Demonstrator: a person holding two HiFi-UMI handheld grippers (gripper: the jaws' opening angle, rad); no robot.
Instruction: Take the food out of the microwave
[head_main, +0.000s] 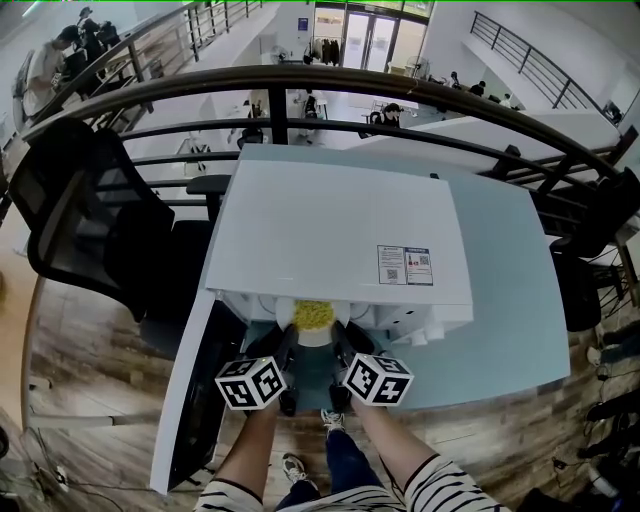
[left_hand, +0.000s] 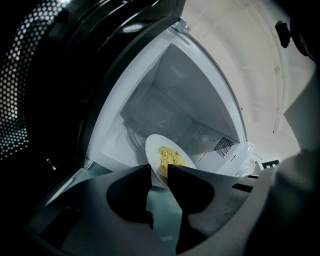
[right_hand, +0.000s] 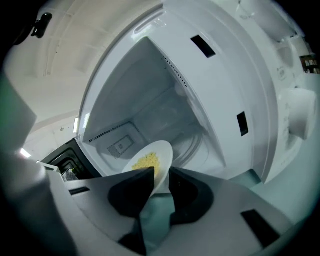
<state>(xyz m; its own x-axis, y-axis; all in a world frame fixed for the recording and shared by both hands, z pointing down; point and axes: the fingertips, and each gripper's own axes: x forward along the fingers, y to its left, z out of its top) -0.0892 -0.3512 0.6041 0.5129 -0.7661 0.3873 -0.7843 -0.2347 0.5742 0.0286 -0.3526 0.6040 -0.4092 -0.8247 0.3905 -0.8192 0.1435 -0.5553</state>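
Closest to the wearer, a striped sleeve (head_main: 440, 485) and two forearms reach fwd, one gripper per hand. The left gripper (left_hand: 159, 170) and right gripper (right_hand: 161, 171) sit side by side. Both have jaws narrow and pinched on the near rim of the plate (head_main: 313, 332), each w/ only a thin bit of rim btwn the tips. The plate sits right at the mouth of the microwave (head_main: 340, 230), carrying a heap of yellow food (head_main: 312, 313). Can't tell if it's lifted off the cavity floor yet.

Likely risks:
- Shallow rim grips. Both bites are on the same near edge, so the far side hangs unsupported. The plate could prob. pivot down and slide out of the jaws.
- Uneven pull. If one hand leads, the plate twists and one grip may pop off.
- A tilt on the way out would let the loose food spill off.
- The far rim could catch the cavity's front lip.

The door (head_main: 195, 400) is swung open just beside the left forearm, so a bump there could jolt the grip. The microwave stands near the front edge of the table (head_main: 520, 300), so there's little surface to catch a drop. Farther off are a chair (head_main: 90, 220) and a railing (head_main: 400, 88), neither a factor.
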